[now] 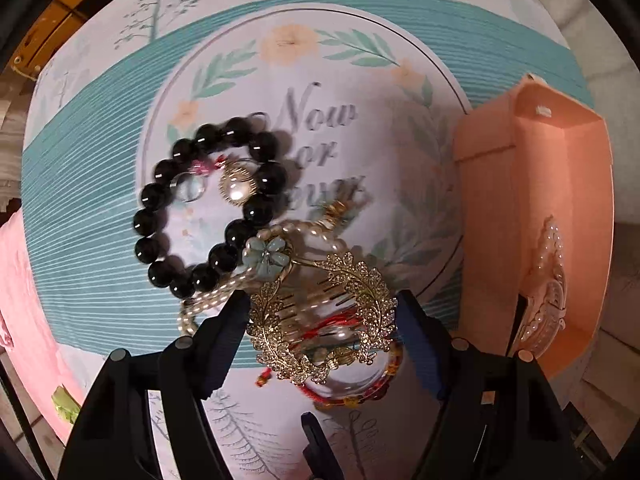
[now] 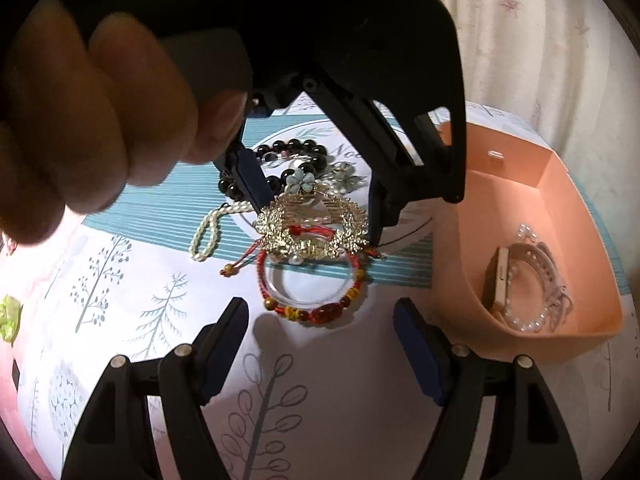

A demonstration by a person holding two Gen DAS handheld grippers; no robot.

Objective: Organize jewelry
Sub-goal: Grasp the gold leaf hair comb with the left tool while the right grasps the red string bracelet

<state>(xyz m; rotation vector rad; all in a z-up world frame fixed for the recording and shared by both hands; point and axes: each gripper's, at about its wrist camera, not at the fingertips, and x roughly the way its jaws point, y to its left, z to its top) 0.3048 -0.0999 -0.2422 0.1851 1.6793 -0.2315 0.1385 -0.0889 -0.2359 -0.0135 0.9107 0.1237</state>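
Note:
A gold leaf-shaped hair comb (image 1: 360, 280) (image 2: 312, 216) lies on the printed tablecloth, across a red cord bracelet (image 1: 348, 400) (image 2: 320, 314). My left gripper (image 1: 320, 304) points straight down and straddles the comb. Its fingers stand close against the comb's two edges, and the comb rests on the table. Beyond the comb lie a black bead bracelet (image 1: 152, 196) (image 2: 304, 146), a pearl strand (image 1: 208, 300) (image 2: 206, 236) and a blue flower piece (image 1: 266, 258) (image 2: 302, 182). My right gripper (image 2: 320, 308) hangs open just in front of the red bracelet, holding nothing.
A peach box (image 1: 500, 200) (image 2: 460, 260) stands at the right with pearl pieces (image 1: 552, 280) (image 2: 532, 280) inside. A person's hand (image 2: 100, 120) holds the left gripper. A pink cloth (image 1: 24, 300) and a green scrap (image 2: 8, 316) lie at the left. A curtain (image 2: 540, 40) hangs behind.

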